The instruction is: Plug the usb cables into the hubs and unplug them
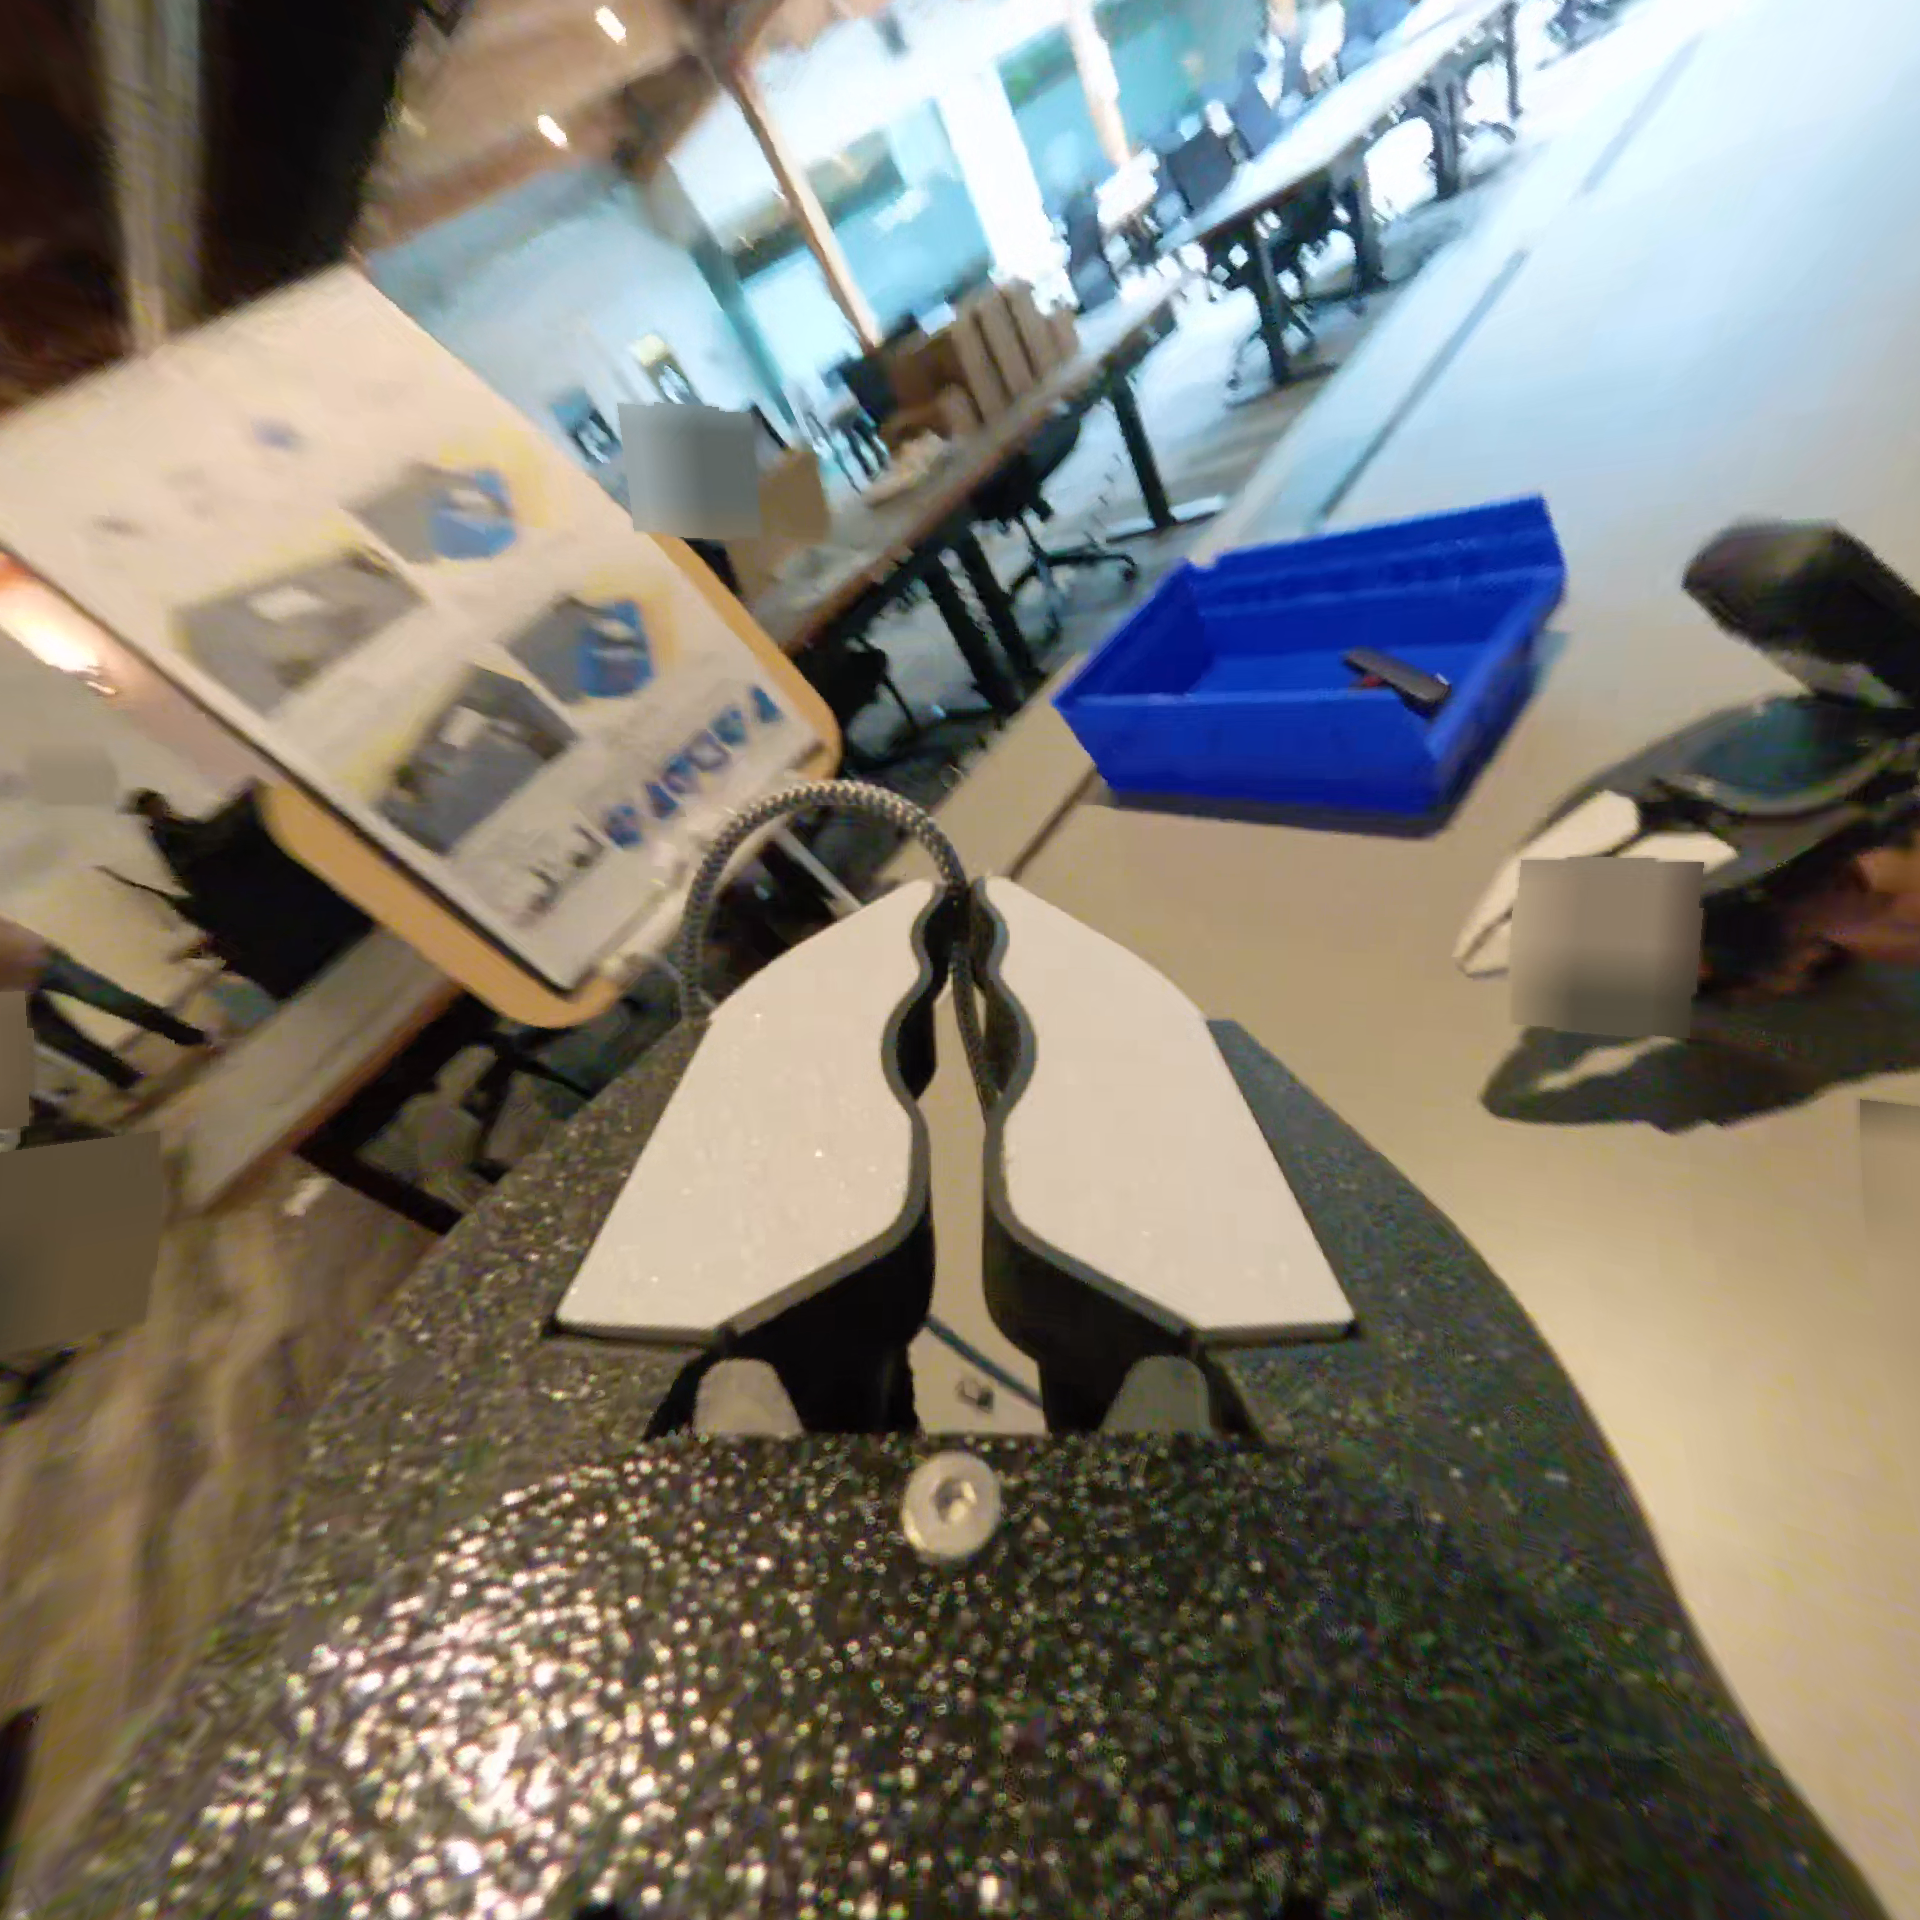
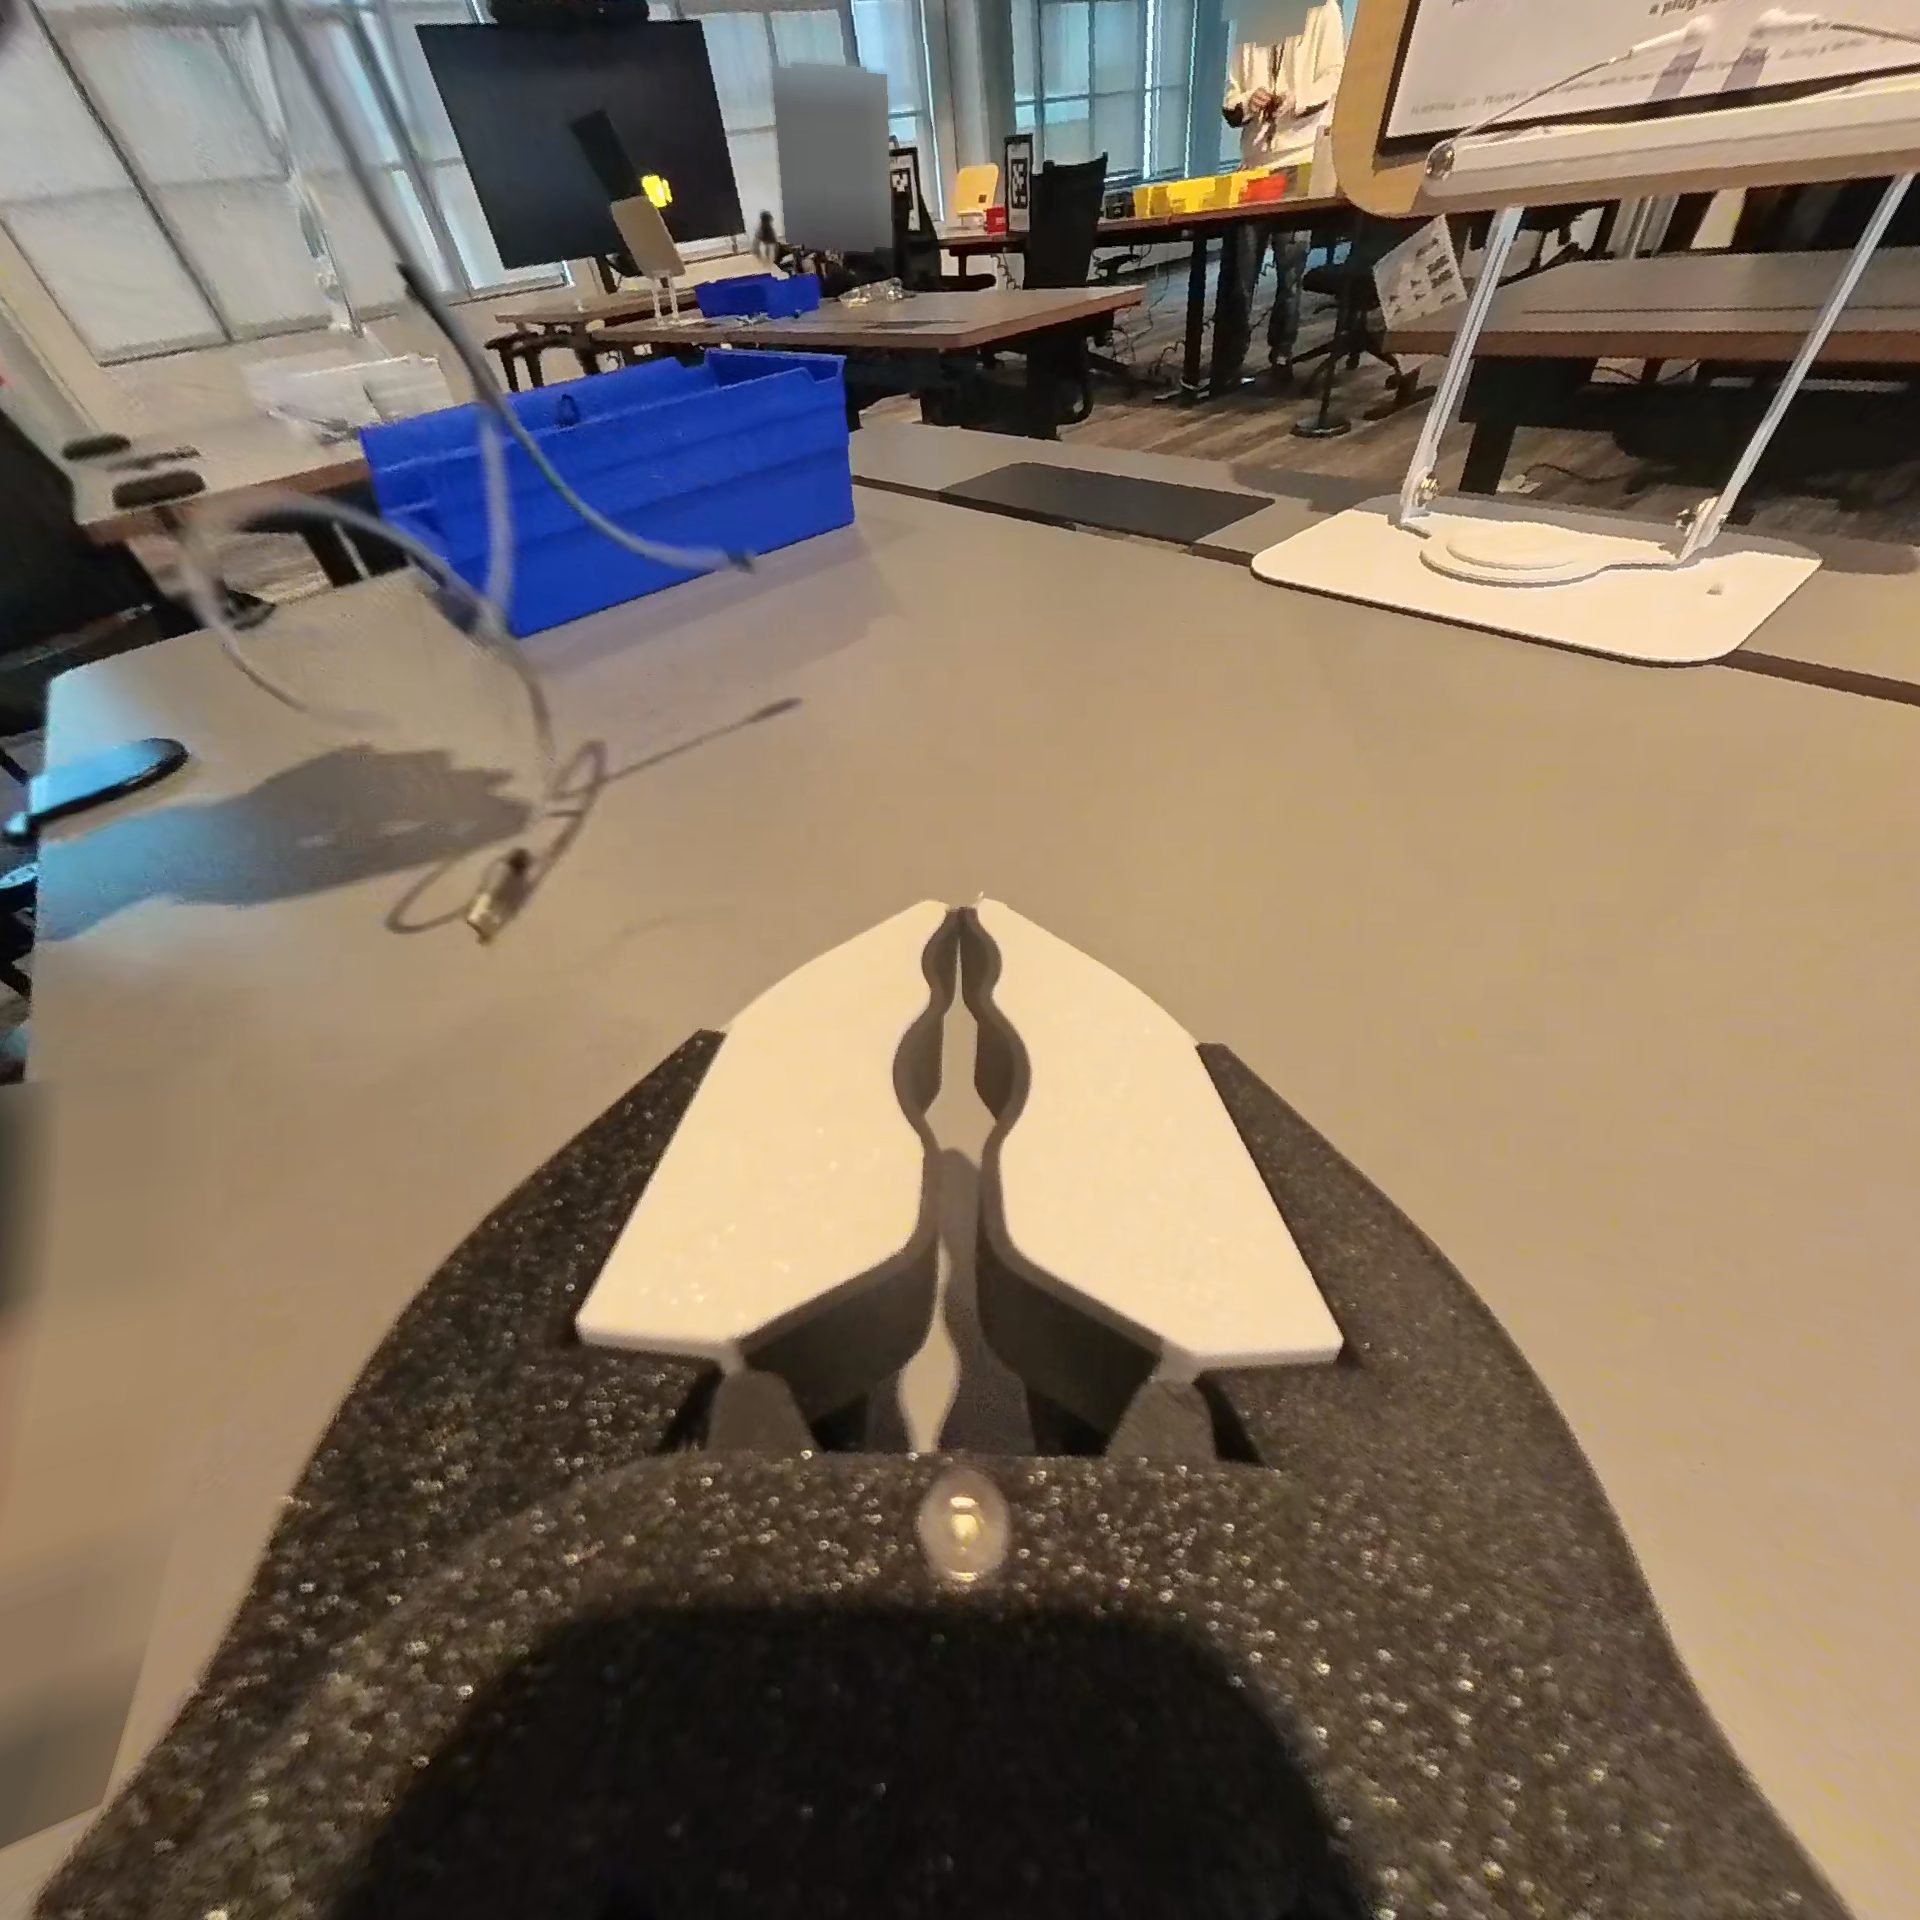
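My left gripper [image 1: 961,894] is shut on a grey braided USB cable [image 1: 831,816], which arches up out of the fingertips and drops to the left. It is raised above the grey table. In the right wrist view the same cable [image 2: 540,717] hangs blurred at the left, and its metal plug end [image 2: 497,906] lies on the table. My right gripper [image 2: 964,914] is shut and empty, low over the table. It also shows at the right of the left wrist view [image 1: 1579,883]. A small black device [image 1: 1397,681] lies in the blue bin [image 1: 1236,727].
The blue bin stands at the far left of the right wrist view [image 2: 665,488]. A white stand base [image 2: 1538,582] with clear legs holds an instruction board [image 1: 395,623] at the table's far side. A dark mat [image 2: 1112,501] lies behind. Office desks and chairs are beyond. Across from one pair of fingers to the other is roughly 30 centimetres.
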`<state>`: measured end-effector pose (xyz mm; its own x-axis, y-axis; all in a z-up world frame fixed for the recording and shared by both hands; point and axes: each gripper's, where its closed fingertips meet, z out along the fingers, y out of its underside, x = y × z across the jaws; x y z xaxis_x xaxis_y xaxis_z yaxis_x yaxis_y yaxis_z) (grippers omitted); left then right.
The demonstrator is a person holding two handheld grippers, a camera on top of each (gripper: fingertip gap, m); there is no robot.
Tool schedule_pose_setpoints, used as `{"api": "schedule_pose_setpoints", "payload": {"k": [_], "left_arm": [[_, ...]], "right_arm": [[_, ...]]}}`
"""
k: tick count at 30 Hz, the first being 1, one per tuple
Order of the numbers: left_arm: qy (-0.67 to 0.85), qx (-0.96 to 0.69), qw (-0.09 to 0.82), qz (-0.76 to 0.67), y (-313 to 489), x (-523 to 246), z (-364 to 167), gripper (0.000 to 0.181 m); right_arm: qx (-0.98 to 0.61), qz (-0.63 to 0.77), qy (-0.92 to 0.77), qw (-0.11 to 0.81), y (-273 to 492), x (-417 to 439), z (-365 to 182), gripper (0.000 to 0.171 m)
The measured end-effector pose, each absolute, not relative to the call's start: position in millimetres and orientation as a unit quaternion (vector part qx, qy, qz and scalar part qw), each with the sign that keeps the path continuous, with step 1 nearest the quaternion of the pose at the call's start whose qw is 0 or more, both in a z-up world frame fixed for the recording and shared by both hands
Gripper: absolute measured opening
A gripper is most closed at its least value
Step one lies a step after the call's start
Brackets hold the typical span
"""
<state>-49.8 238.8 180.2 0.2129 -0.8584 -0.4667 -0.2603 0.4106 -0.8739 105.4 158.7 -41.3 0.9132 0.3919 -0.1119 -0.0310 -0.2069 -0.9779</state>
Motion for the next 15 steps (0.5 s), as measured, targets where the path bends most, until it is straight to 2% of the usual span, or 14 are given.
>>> {"api": "schedule_pose_setpoints", "payload": {"k": [6, 15], "left_arm": [[0.628, -0.52, 0.497, -0.295, 228, 14, 59, 0.003], [0.694, -0.54, 0.388, -0.277, 202, 41, -57, 0.003]], "right_arm": [[-0.761, 0.154, -0.125, 0.618, 158, 108, -43, 0.0], [-0.765, 0.126, -0.143, 0.615, 157, 107, -45, 0.0]]}}
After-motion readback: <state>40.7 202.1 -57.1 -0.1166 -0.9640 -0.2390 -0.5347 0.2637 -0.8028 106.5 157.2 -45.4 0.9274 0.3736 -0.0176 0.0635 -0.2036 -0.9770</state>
